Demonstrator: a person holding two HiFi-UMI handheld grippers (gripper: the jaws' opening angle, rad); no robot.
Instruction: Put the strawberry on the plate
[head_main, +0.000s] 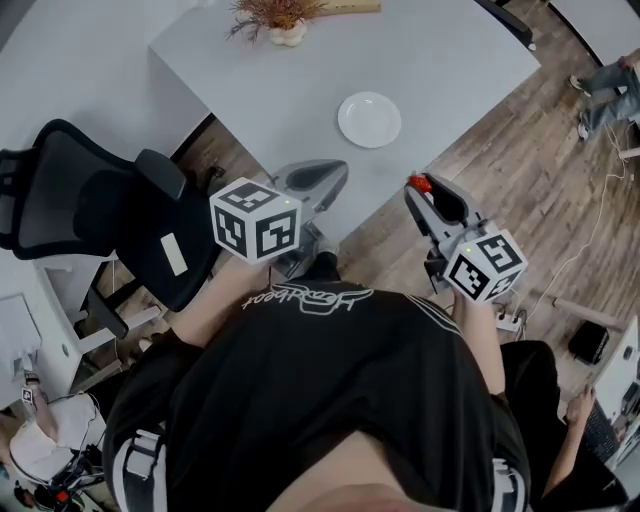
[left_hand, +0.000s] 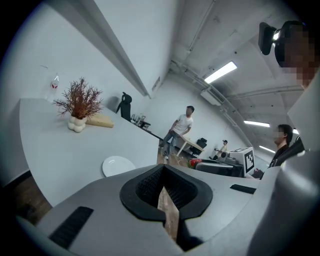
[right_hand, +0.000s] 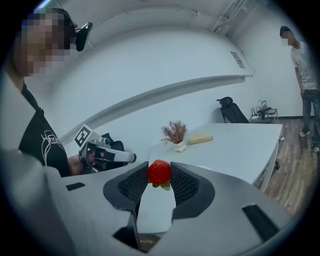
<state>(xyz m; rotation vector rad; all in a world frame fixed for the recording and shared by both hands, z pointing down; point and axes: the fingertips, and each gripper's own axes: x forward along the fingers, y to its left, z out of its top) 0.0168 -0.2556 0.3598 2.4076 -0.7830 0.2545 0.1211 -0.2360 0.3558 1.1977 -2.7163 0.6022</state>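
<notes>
Strawberry (right_hand: 159, 172), red with its green leaves hanging below, sits pinched between the two black ribbed pads of the right gripper (head_main: 421, 192); the claw is clenched on it, one pad pressing each side of the fruit, near the tips; in the head view the berry shows against the wooden floor (head_main: 520, 190), just beside the near edge of the grey table (head_main: 450, 60), and not over the tabletop. The white plate (head_main: 369, 119) lies flat on that table, ahead of both grippers and roughly between them, well apart from the berry; nothing lies on it. The left gripper (left_hand: 162, 172) is level with the right, its tip at the table's near corner; its jaws are drawn together at the tips with nothing between them, only a thin strip of floor showing through the slit behind. Farther back on the table stands a white vase of dried red-brown sprigs (head_main: 283, 20); a black office chair (head_main: 110, 210) stands to the left.
</notes>
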